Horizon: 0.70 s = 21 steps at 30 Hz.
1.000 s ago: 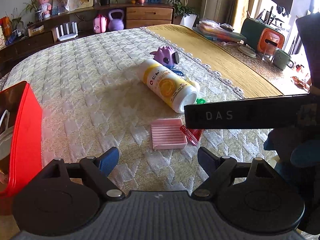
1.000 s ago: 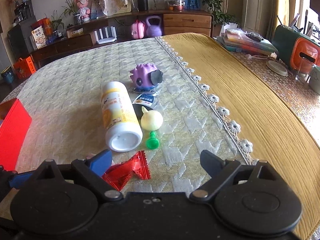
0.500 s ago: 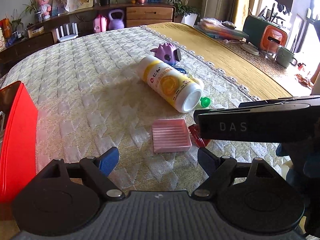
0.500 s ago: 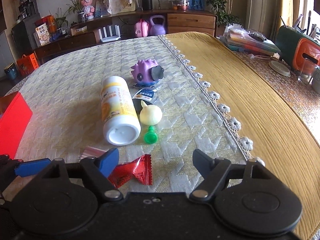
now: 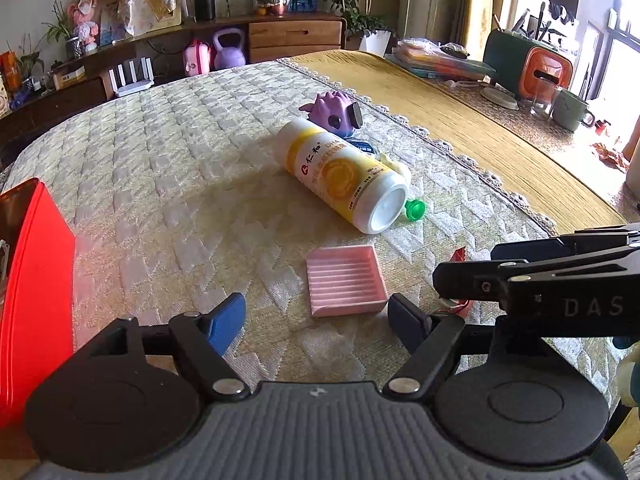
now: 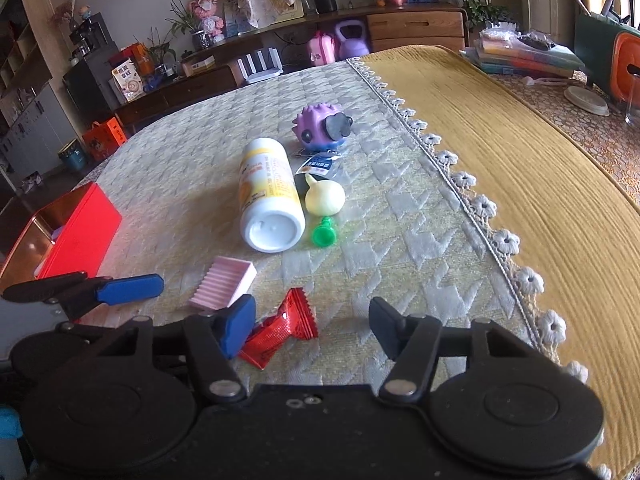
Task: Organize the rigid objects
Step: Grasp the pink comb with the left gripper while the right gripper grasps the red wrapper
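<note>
Since the earlier frame both grippers had drawn back toward the near edge, so the pink tray and the red wrapper sat farther out in front of them

Largest was the table, its quilted cloth (image 5: 168, 168) on the left and a yellow cloth (image 6: 520, 168) on the right. At the far left stood a red box (image 6: 86, 228). Near the middle a white and yellow bottle (image 6: 268, 196) lay on its side, its base toward the near edge. Behind it sat a purple toy (image 6: 320, 130). Just right of the bottle lay a small blue packet (image 6: 320, 166), a pale yellow bulb (image 6: 325, 199) and a green cap (image 6: 324, 234), close together. Nearer lay the pink tray (image 5: 345, 280), flat and apart from the bottle.

The left gripper (image 5: 320, 322) hung near the tray's near edge, jaws spread wide and holding nothing. The right gripper (image 6: 312, 326) was likewise wide open and empty, with the red wrapper (image 6: 284, 330) lying on the cloth between its fingers, close beside the left blue pad (image 6: 238, 326); whether they touched I could not tell
</note>
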Each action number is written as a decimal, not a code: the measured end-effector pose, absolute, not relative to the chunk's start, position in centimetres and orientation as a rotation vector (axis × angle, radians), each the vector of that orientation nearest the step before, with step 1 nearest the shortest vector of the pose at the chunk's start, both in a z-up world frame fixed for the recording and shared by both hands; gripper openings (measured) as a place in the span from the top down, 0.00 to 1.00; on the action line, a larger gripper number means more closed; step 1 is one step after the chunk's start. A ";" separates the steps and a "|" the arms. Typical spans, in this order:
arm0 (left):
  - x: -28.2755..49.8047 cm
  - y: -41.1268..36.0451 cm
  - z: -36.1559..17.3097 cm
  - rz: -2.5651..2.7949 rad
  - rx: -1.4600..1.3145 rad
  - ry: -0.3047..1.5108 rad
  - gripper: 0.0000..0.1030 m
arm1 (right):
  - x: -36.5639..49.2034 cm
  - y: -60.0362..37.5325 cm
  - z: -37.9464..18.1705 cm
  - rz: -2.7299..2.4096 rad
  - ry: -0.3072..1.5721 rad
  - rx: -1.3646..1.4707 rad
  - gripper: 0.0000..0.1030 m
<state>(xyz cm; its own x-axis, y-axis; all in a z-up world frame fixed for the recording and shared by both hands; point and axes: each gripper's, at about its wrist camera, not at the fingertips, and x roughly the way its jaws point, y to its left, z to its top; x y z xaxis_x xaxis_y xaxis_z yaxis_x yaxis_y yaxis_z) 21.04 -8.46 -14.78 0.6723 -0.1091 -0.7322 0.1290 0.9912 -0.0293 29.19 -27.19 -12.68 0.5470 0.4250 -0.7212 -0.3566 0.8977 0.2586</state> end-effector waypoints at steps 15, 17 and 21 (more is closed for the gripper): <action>21.4 -8.7 -14.5 -0.190 0.031 0.813 0.61 | 28.6 -27.5 -12.9 0.509 0.902 0.233 0.80; 21.4 -8.5 -14.4 -0.189 0.019 0.817 0.61 | 28.5 -27.5 -12.8 0.503 0.898 0.238 0.81; 21.1 -8.1 -14.0 -0.187 -0.012 0.824 0.61 | 28.2 -27.7 -12.5 0.493 0.888 0.246 0.82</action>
